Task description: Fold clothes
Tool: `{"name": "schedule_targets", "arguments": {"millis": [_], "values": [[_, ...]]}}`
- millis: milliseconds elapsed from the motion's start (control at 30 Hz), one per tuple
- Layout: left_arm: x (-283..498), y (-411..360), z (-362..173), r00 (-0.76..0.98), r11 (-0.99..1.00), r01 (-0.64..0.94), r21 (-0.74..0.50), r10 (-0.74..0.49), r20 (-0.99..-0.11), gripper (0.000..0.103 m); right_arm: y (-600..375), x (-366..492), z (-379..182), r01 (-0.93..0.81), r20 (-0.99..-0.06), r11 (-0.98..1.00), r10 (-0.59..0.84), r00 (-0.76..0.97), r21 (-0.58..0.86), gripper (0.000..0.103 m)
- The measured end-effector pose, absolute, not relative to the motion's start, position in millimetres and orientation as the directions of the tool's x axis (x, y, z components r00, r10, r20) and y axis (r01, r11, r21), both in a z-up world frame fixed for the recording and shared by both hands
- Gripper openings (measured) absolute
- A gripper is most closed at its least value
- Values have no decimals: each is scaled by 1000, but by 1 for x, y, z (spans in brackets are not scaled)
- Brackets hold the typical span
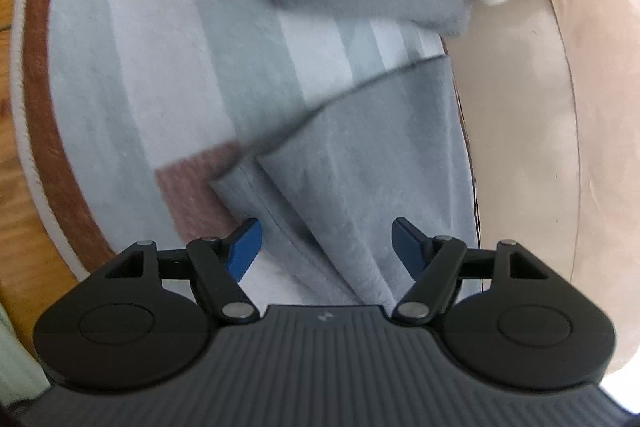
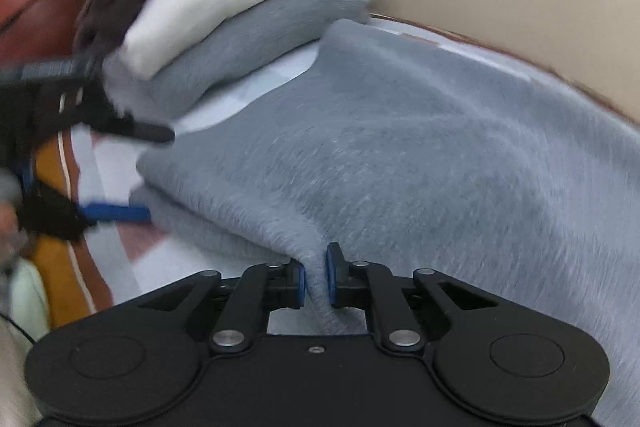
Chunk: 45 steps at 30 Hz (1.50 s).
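So we've got the right claw [image 2: 316, 277] pinched down on a ridge of the grey garment [image 2: 400, 155], blue pads squeezing a narrow fold of fleece between them. The left claw [image 1: 326, 247] is spread wide with nothing in it, hovering right over the garment's folded edge, cloth lying between its fingers but not gripped. In the right wrist view we can see that left claw off to the side, its blue finger just beside the garment's lower layers.

The garment lies flat on a striped rug [image 1: 160, 67], next to a beige cushion [image 1: 560, 107], and it looks partly folded, layers stacked along one edge. Its long axis seems to run from the claws away toward the pile of folded clothes [image 2: 240, 7], which sits just past its far end and may touch it. Everything's motion-blurred, so we can't tell which end is collar or hem.

What could go wrong, we reckon: only one claw has a hold, and on a small bunch of thick fleece. Pull from there and the fabric may slide out, or the layers drag unevenly and skew the fold. If the left claw closes on just the top layer, the bottom stays behind. A careless swing toward the pile could also knock it over.
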<state>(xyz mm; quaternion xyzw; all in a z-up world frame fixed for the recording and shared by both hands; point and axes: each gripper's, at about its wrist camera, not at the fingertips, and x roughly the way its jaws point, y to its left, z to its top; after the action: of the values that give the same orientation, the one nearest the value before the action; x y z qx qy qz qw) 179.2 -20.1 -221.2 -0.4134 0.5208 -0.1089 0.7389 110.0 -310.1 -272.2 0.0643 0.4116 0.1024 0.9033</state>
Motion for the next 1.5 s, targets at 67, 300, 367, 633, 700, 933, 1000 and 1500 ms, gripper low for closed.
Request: {"name": "schedule_targets", "arguments": {"millis": [67, 300, 367, 633, 700, 933, 1000, 1500], "values": [[178, -42, -220, 420, 657, -242, -714, -592, -688, 78, -315, 111, -271, -103, -726, 962, 258, 638, 252, 12], [185, -81, -226, 435, 631, -263, -730, -597, -674, 89, -332, 104, -258, -112, -657, 916, 356, 665, 384, 12], [192, -82, -231, 446, 618, -257, -743, -607, -658, 88, -332, 100, -253, -157, -642, 917, 371, 671, 366, 12], [192, -102, -185, 640, 846, -41, -532, -386, -664, 5, -314, 102, -247, -267, -665, 907, 421, 617, 326, 16], [187, -103, -184, 645, 875, -56, -481, -336, -686, 5, -321, 103, -239, -266, -662, 893, 449, 600, 364, 26], [193, -88, -212, 577, 832, -220, -509, -309, -756, 5, -400, 113, -232, -69, -668, 930, 311, 676, 362, 60], [192, -89, -209, 579, 844, -211, -494, -299, -758, 5, -409, 124, -246, -60, -731, 966, 230, 642, 251, 60], [192, -72, -221, 555, 788, -219, -575, -384, -738, 12, -422, 239, -281, -8, -782, 998, 58, 620, 67, 61]]}}
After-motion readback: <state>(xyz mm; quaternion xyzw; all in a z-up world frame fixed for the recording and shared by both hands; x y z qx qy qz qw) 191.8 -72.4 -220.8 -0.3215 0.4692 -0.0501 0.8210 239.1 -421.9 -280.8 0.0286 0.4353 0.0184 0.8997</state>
